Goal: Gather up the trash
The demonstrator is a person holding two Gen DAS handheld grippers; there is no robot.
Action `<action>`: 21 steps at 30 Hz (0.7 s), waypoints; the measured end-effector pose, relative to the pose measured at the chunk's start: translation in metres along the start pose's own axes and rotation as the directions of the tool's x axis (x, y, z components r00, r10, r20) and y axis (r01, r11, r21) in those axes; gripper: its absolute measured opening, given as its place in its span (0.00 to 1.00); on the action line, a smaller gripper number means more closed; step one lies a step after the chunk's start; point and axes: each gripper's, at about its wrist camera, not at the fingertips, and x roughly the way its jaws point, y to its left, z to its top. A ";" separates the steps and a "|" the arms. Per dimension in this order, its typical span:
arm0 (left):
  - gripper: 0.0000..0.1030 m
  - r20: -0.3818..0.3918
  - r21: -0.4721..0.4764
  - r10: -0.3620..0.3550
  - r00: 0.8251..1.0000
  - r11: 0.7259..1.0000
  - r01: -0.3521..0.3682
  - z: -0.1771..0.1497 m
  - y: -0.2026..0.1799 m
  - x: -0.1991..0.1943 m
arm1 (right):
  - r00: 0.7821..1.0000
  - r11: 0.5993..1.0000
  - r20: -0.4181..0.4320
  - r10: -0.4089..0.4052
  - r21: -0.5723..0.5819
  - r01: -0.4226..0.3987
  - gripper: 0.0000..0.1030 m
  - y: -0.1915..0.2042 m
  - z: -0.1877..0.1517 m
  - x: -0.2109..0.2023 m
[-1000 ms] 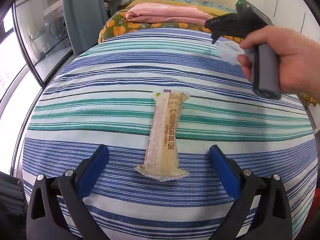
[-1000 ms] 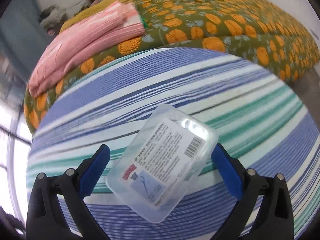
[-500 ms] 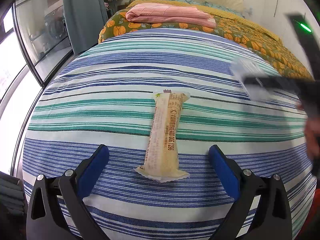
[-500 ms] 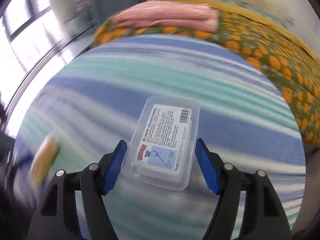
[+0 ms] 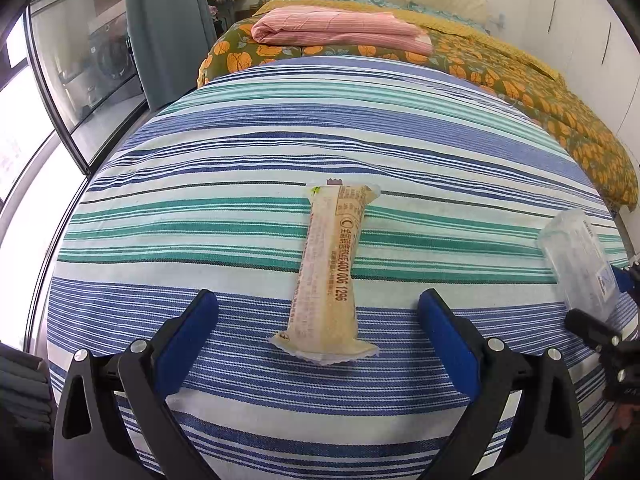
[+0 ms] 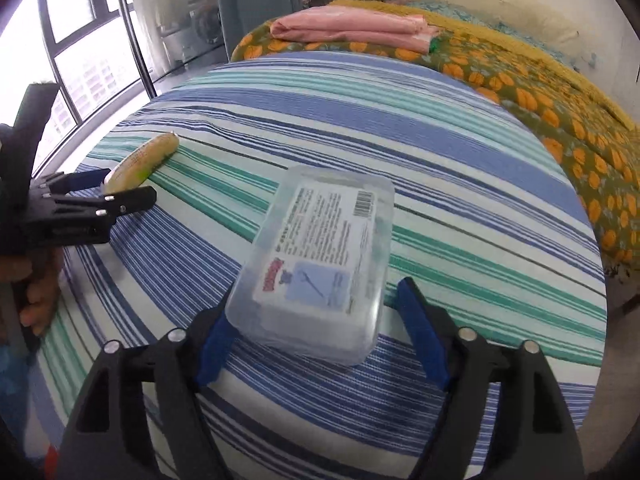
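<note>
A long beige snack wrapper (image 5: 328, 272) lies on the striped blanket (image 5: 200, 160), between the wide-apart fingers of my open left gripper (image 5: 318, 300), which touches nothing. The wrapper (image 6: 140, 160) and the left gripper (image 6: 104, 196) also show at the left of the right wrist view. A clear plastic box with a printed label (image 6: 320, 264) sits tilted between the jaws of my right gripper (image 6: 316, 300). Those jaws are opening: the left pad touches the box and a gap shows at the right pad (image 6: 420, 332). The left wrist view catches the box (image 5: 576, 256) at its right edge.
A folded pink quilt (image 5: 340, 28) lies on an orange-flowered cover (image 5: 540, 92) at the head of the bed. Tall windows (image 6: 80, 40) and a grey curtain (image 5: 164, 20) stand along the left. A hand (image 6: 36, 292) holds the left gripper.
My right gripper swung from the far right of the bed to just right of the left gripper, carrying the box. Its jaws narrowed on the box, then widened. The left gripper and wrapper stayed put.
</note>
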 end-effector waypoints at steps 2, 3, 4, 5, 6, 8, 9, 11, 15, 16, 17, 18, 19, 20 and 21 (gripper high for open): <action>0.95 0.000 -0.001 -0.003 1.000 1.000 0.003 0.000 0.001 0.000 | 1.000 1.000 -0.006 0.001 0.006 -0.001 0.85 -0.001 -0.001 0.000; 0.95 0.001 -0.004 -0.009 1.000 1.000 0.009 0.000 0.002 0.000 | 1.000 1.000 -0.004 0.009 0.021 -0.009 0.85 -0.004 -0.001 -0.001; 0.95 0.002 -0.002 -0.013 1.000 1.000 0.013 0.000 0.001 -0.001 | 1.000 0.999 -0.002 0.024 0.039 -0.024 0.85 -0.007 -0.003 -0.004; 0.95 0.003 0.005 -0.028 1.000 1.000 0.028 -0.001 0.002 -0.002 | 0.999 0.998 -0.001 0.039 0.058 -0.039 0.85 -0.012 -0.006 -0.008; 0.95 0.006 0.011 -0.048 0.999 0.999 0.048 -0.003 0.004 -0.004 | 0.999 0.997 -0.002 0.045 0.067 -0.044 0.86 -0.015 -0.009 -0.011; 0.95 0.014 0.012 -0.112 0.994 0.994 0.111 -0.009 0.011 -0.011 | 0.999 0.995 -0.007 0.054 0.087 -0.054 0.87 -0.025 -0.015 -0.019; 0.95 0.015 0.012 -0.133 0.991 0.991 0.133 -0.011 0.015 -0.014 | 0.998 0.994 -0.008 0.056 0.097 -0.055 0.88 -0.032 -0.019 -0.024; 0.95 0.021 0.002 -0.190 0.982 0.982 0.190 -0.018 0.024 -0.023 | 0.999 0.992 -0.008 0.054 0.118 -0.053 0.89 -0.042 -0.025 -0.034; 0.95 0.084 -0.002 -0.248 0.965 0.969 0.249 -0.022 0.034 -0.040 | 0.998 0.985 0.003 0.064 0.158 -0.064 0.90 -0.053 -0.025 -0.051; 0.95 0.089 0.017 -0.253 0.964 0.968 0.252 -0.018 0.032 -0.042 | 0.997 0.983 0.006 0.075 0.165 -0.075 0.90 -0.053 -0.022 -0.052; 0.95 0.083 0.032 -0.247 0.965 0.969 0.245 -0.015 0.028 -0.041 | 0.996 0.981 0.006 0.086 0.171 -0.086 0.90 -0.051 -0.019 -0.053; 0.95 0.074 0.049 -0.227 0.971 0.973 0.224 -0.009 0.023 -0.039 | 0.995 0.978 0.005 0.101 0.181 -0.100 0.91 -0.045 -0.010 -0.052; 0.95 0.068 0.059 -0.213 0.975 0.976 0.209 -0.005 0.019 -0.037 | 0.995 0.977 0.008 0.104 0.184 -0.104 0.91 -0.043 -0.005 -0.053; 0.95 0.058 0.073 -0.198 0.979 0.978 0.193 0.001 0.013 -0.033 | 0.995 0.978 0.008 0.102 0.185 -0.101 0.91 -0.035 0.004 -0.051; 0.95 0.049 0.082 -0.184 0.982 0.980 0.180 0.005 0.009 -0.029 | 0.996 0.979 0.002 0.094 0.181 -0.093 0.91 -0.032 0.009 -0.048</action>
